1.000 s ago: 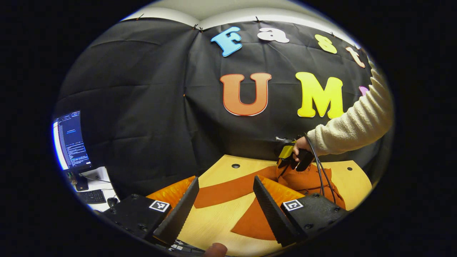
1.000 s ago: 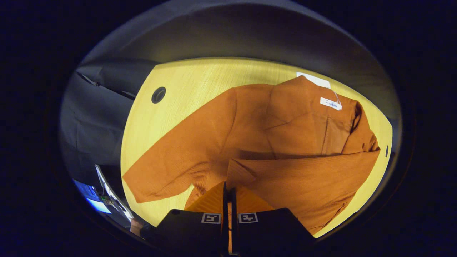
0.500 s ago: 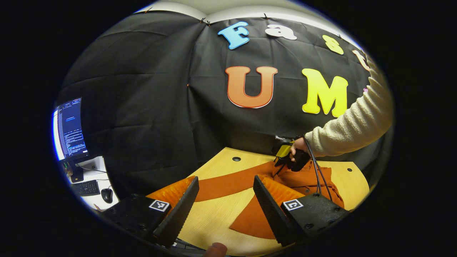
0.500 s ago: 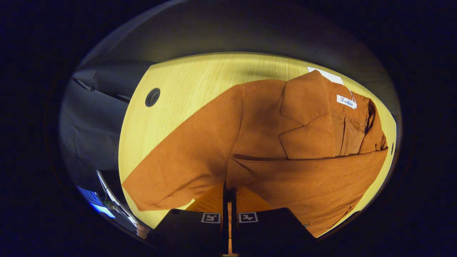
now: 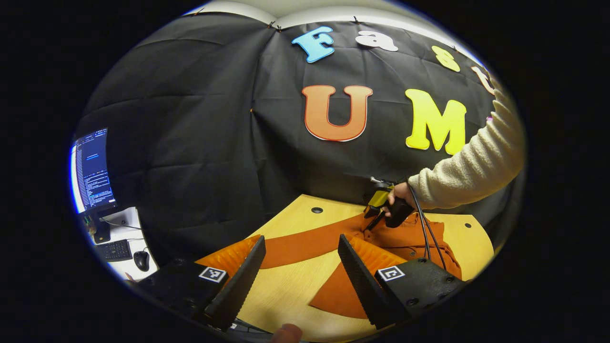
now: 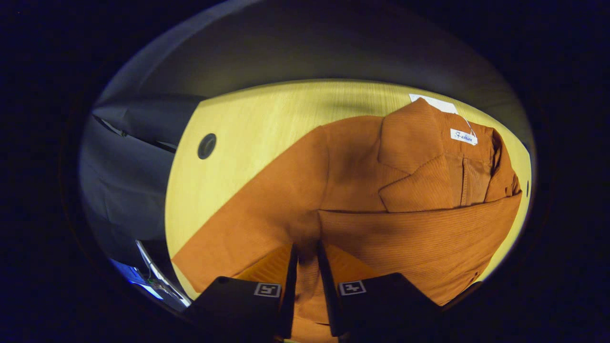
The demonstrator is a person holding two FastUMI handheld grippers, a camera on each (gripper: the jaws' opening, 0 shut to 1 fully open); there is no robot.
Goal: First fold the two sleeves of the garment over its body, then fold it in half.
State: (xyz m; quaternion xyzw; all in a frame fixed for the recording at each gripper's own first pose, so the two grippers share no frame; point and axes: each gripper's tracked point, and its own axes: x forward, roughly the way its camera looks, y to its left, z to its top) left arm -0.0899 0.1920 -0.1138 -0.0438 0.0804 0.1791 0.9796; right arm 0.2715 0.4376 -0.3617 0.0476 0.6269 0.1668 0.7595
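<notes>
Your right gripper [image 6: 307, 252] sits low over the orange garment [image 6: 362, 190], jaws parted a narrow gap with cloth lying between them; whether the fingers press on it cannot be told, and it looks like a release. Your left gripper [image 5: 300, 257] hovers above the table [image 5: 286, 290], jaws wide apart and holding nothing.

The garment lies on the table, collar and white label [image 6: 463, 136] toward the far right in the right gripper view. One sleeve [image 6: 419, 238] is laid across the body. The other sleeve [image 5: 305, 243] runs out flat across the bare wood.

Risks, as judged:
- Lifting the right gripper while cloth sits between the jaws may drag the folded sleeve off the body. Open wider before you rise.
- The outstretched sleeve lies flat on wood; a shallow pinch could slip or take only an edge.
- Your cable [image 5: 424, 233] hangs over the garment and could snag it.

Room: bare table lies on the near side of the outstretched sleeve, beside the round hole [image 6: 207, 146], and gives a clear approach. The garment's far side lies near the table edge in the right gripper view; keep folds inward.
</notes>
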